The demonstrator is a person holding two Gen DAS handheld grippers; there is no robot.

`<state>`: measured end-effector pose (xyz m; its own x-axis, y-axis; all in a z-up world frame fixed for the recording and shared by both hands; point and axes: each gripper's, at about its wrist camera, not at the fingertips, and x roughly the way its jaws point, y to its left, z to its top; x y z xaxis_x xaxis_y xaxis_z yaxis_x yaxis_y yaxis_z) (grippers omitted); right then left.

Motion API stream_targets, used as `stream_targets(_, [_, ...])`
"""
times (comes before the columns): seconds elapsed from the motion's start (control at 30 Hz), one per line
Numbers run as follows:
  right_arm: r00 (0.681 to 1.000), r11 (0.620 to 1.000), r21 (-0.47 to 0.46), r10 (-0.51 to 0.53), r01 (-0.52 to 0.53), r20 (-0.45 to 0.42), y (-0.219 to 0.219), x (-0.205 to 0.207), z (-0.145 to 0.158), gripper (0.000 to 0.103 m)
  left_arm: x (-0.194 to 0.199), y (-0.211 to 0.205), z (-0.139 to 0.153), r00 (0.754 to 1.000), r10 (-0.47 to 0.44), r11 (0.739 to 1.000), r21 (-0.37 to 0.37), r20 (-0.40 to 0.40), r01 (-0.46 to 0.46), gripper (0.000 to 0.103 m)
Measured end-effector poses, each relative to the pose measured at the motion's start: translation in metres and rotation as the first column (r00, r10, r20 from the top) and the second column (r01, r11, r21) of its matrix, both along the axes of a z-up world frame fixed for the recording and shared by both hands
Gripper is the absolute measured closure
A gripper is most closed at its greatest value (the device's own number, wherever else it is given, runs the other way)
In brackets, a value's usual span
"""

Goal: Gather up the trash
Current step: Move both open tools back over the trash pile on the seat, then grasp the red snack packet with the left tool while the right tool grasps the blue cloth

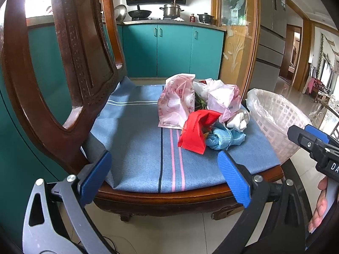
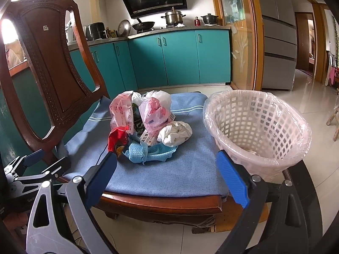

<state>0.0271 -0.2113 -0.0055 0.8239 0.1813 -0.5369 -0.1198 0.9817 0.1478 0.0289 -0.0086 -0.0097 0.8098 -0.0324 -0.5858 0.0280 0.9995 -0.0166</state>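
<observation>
Both tools are spread wide and hold nothing. We see the left tool point(image 1: 164, 178) in front of the near edge of a wooden chair point(image 1: 63, 67), with its blue pads point(image 1: 234, 178) apart over the blue cloth point(image 1: 135, 135) that covers the seat. We see the right tool point(image 2: 167, 178) in the same state, at the near edge of the same seat, and it touches no item.

On the cloth lies the trash pile point(image 2: 148, 124). In the left wrist view it sits at about 1 o'clock from the left tool; in the right wrist view it sits at about 11 o'clock from the right tool. At the front of the pile we find a red wrapper point(image 1: 196, 131) and, just beside it, a crumpled light blue cloth piece point(image 1: 224, 138). Behind them stands a pink printed plastic bag point(image 1: 177, 103), and near it a second pink bag point(image 2: 154, 114). A white crumpled wad point(image 2: 175, 134) rests at the 3 o'clock side of the pile, touching the printed paper under it.

Just beside the seat stands a white basket point(image 2: 260, 127) with a clear plastic liner, at about 1 o'clock from the right tool. Something small and pale lies at its bottom; we cannot tell what it is.

In the left wrist view the right tool appears at 3 o'clock, with the fingers of a hand point(image 1: 321, 207) below it.
</observation>
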Motion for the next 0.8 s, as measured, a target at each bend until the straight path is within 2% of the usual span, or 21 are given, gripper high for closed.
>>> stream_targets(0.17, [1.000,1.000,0.003,-0.004,0.004,-0.004,-0.001,0.002,0.000,0.010,0.013,-0.015,-0.010,0.998,-0.044,0.999,0.027,-0.045,0.045,0.004])
stream_targets(0.27, [1.000,1.000,-0.001,-0.003,0.003,-0.007,0.000,0.003,-0.002,0.010,0.033,-0.037,-0.024,0.992,-0.100,0.990,0.090,-0.083,0.107,0.005])
stream_targets(0.33, [1.000,1.000,-0.004,-0.005,0.005,-0.010,-0.001,0.004,-0.003,0.010,0.043,-0.047,-0.033,0.988,-0.116,0.984,0.124,-0.099,0.128,0.010])
stream_targets(0.43, [1.000,1.000,-0.003,-0.005,0.005,-0.026,-0.001,0.007,-0.007,0.010,0.063,-0.057,-0.045,0.982,-0.136,0.978,0.141,-0.131,0.155,0.023])
stream_targets(0.53, [0.999,1.000,0.001,0.002,-0.002,-0.043,0.000,0.011,-0.010,0.010,0.082,-0.061,-0.054,0.975,-0.153,0.977,0.124,-0.163,0.174,0.042])
stream_targets(0.6, [0.998,1.000,0.002,0.016,-0.016,-0.058,0.003,0.014,-0.013,0.010,0.091,-0.058,-0.059,0.969,-0.158,0.979,0.098,-0.191,0.179,0.077])
stream_targets(0.7, [0.996,0.999,0.012,0.042,-0.041,-0.076,0.007,0.020,-0.017,0.010,0.093,-0.046,-0.057,0.966,-0.157,0.985,0.034,-0.205,0.167,0.081])
stream_targets(0.8, [0.994,0.998,-0.013,0.062,-0.063,-0.090,0.018,0.033,-0.022,0.010,0.078,-0.026,-0.034,0.981,-0.136,0.991,-0.017,-0.139,0.135,0.084])
